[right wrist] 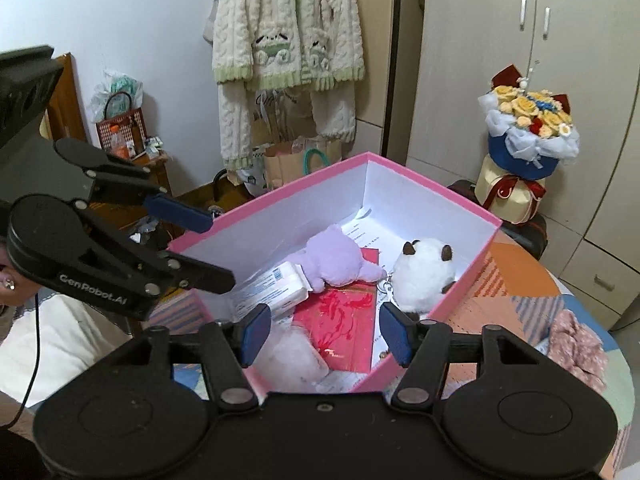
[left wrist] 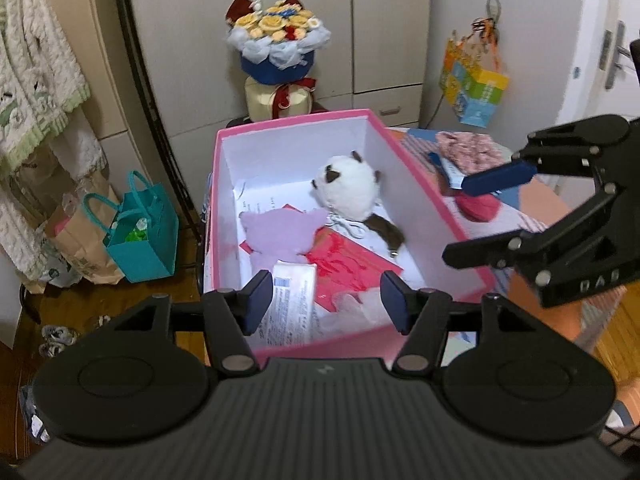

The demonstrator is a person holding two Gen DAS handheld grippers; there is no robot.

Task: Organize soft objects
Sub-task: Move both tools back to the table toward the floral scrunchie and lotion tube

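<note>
Inside the box: white plush toward the far right wall; second plush just left of it, partly over a red sheet; packet nearer; behind the box, bouquet; left on the floor, gift bag.

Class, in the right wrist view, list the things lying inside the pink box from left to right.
White packet → purple plush → red envelope → white plush with brown ears.
</note>
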